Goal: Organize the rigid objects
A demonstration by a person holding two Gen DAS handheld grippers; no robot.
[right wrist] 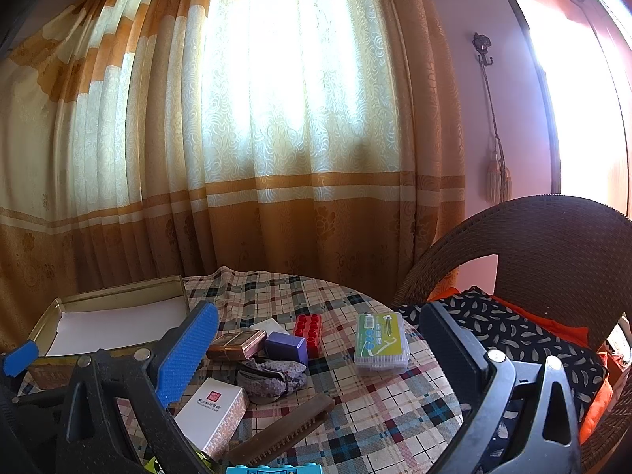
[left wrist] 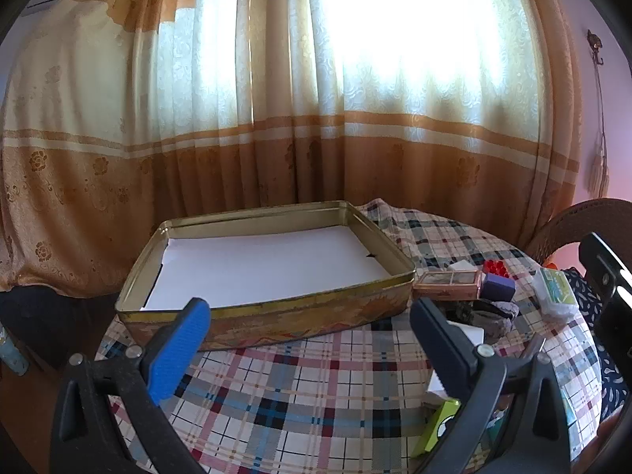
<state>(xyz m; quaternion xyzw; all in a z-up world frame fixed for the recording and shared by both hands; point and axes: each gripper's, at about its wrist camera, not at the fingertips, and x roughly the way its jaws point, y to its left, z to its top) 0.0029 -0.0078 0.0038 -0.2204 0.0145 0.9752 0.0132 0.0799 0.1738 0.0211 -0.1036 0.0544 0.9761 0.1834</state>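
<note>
**Both grippers wide, nothing held; tin lined with paper, loose items beside it**

Your left gripper hovers low over the plaid tabletop, jaws spread wide, nothing between them. Dead ahead at 12 o'clock sits the open gold tin, white paper sheet lying flat inside, otherwise bare. Tin's near wall is just past your fingertips.

Your right gripper also has jaws released, gripping nothing. In its view the loose pile spreads from 9 to 12 o'clock: white box with red stamp at 9, touching the brown comb beside it; floral pouch just behind; purple block and red stud brick touching each other at 11; brown flat case left of purple block. Clear floss-pick box sits apart at 12. Blue brick at bottom edge, mostly cut off. Tin shows at 10 o'clock in that view.

Wicker chair with dark patterned cushion stands at 2 o'clock.
</note>
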